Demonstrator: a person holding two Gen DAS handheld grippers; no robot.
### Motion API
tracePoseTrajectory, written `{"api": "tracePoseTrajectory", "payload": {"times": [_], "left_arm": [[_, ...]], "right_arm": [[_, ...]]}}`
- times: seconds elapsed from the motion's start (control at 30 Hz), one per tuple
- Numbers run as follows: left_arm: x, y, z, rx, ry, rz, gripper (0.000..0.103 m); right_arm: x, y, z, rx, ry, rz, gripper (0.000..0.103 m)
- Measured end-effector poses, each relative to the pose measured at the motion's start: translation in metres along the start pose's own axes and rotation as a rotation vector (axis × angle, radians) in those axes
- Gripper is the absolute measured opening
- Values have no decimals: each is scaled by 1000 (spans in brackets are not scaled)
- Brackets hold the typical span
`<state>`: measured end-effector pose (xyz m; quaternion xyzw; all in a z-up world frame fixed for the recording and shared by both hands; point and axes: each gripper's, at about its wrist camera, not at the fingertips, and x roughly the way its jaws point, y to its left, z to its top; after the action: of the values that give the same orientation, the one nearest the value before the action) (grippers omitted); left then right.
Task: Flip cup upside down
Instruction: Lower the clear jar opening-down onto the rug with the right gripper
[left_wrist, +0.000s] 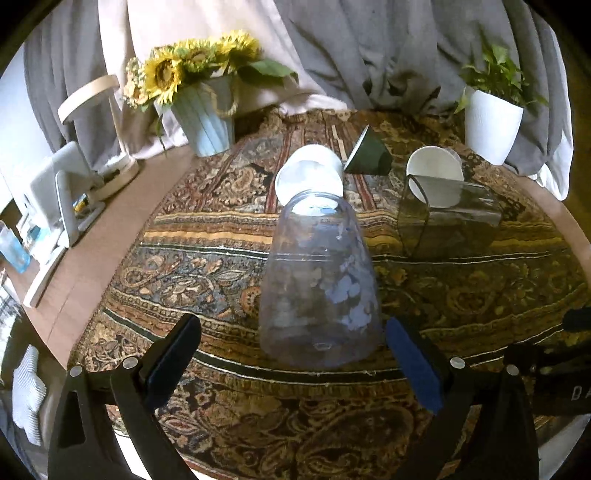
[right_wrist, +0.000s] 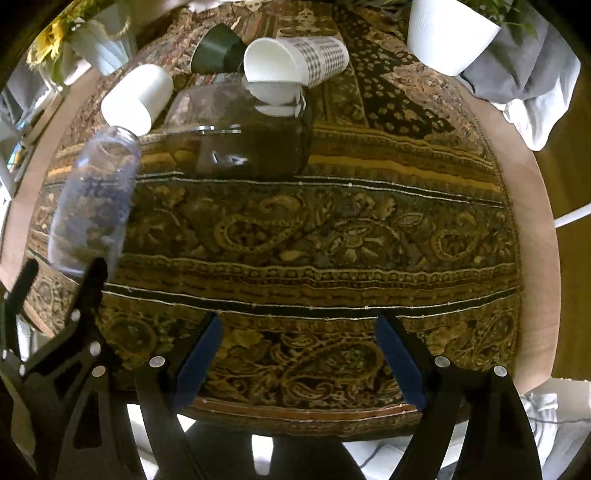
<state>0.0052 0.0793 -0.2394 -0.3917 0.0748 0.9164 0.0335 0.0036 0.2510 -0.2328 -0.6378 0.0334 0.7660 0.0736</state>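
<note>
A clear plastic cup with pale flower prints (left_wrist: 319, 280) stands upside down on the patterned cloth, wide rim down; it also shows in the right wrist view (right_wrist: 92, 203). My left gripper (left_wrist: 291, 354) is open, its jaws on either side of the cup's rim and apart from it. My right gripper (right_wrist: 299, 360) is open and empty over the cloth near the table's front edge. Behind lie a white cup (left_wrist: 310, 175), a dark green cup (left_wrist: 367, 153), a checked paper cup (right_wrist: 295, 61) and a smoky clear glass (left_wrist: 448, 218), all on their sides.
A sunflower vase (left_wrist: 207, 114) stands at the back left and a white plant pot (left_wrist: 491, 123) at the back right. A wooden lamp (left_wrist: 107, 129) and white stands sit off the cloth to the left. Grey drapes hang behind the table.
</note>
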Motion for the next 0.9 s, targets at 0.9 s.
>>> {"api": "tracePoseTrajectory", "payload": {"times": [0.9], "left_arm": [[-17,-3,19,19,-90,7,71]], "right_arm": [[-11,3,-7,-39,-14,13,85]]}}
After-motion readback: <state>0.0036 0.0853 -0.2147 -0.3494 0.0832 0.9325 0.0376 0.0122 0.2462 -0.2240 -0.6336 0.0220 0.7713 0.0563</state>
